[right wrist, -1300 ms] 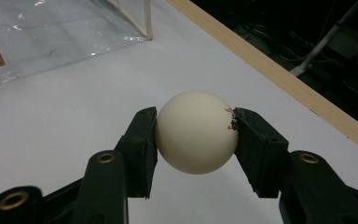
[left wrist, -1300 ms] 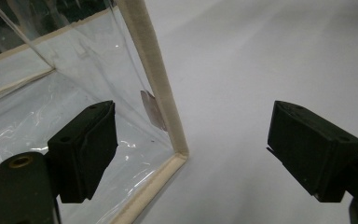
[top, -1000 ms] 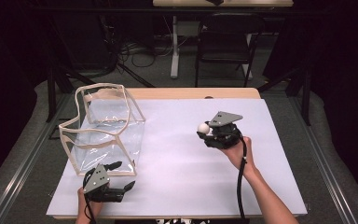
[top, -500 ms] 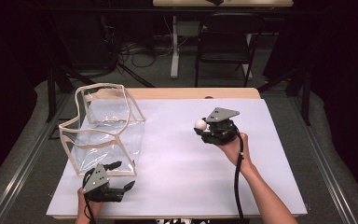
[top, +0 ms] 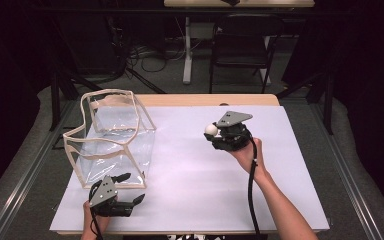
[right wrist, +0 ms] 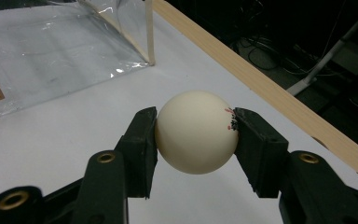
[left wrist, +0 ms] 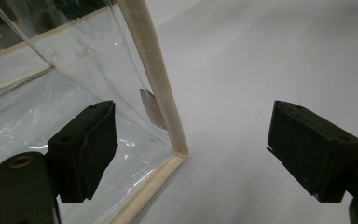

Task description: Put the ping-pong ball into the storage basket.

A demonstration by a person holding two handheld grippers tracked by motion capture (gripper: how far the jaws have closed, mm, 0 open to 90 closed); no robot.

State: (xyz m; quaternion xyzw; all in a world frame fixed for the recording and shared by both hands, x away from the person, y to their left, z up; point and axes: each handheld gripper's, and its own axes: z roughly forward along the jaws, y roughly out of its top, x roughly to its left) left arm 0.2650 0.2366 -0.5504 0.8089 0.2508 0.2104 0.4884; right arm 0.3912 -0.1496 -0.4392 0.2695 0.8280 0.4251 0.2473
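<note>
A clear plastic bag point(top: 111, 140) with cream-coloured edging stands open-topped on the left of the white table top point(top: 190, 170). My right gripper point(top: 215, 134) is held above the table's middle right, shut on a white ball point(top: 211, 129). The right gripper view has the ball point(right wrist: 196, 131) squeezed between both jaws, with small red and black marks on its right side, and the bag point(right wrist: 60, 51) beyond it. My left gripper point(top: 131, 188) rests low at the front left, open, just in front of the bag's near corner. That corner's edging point(left wrist: 161, 93) stands between the spread jaws.
The table's wooden far edge point(top: 205, 100) runs behind the white sheet. Beyond it are a dark chair point(top: 242, 45), a white stand point(top: 186, 50) and cables on the floor. Black cables trail from both grippers. A small brown label point(left wrist: 151, 108) is on the bag wall.
My right gripper has lifted and drifted slightly toward the far side with the ball. The left gripper and the bag have stayed put.
</note>
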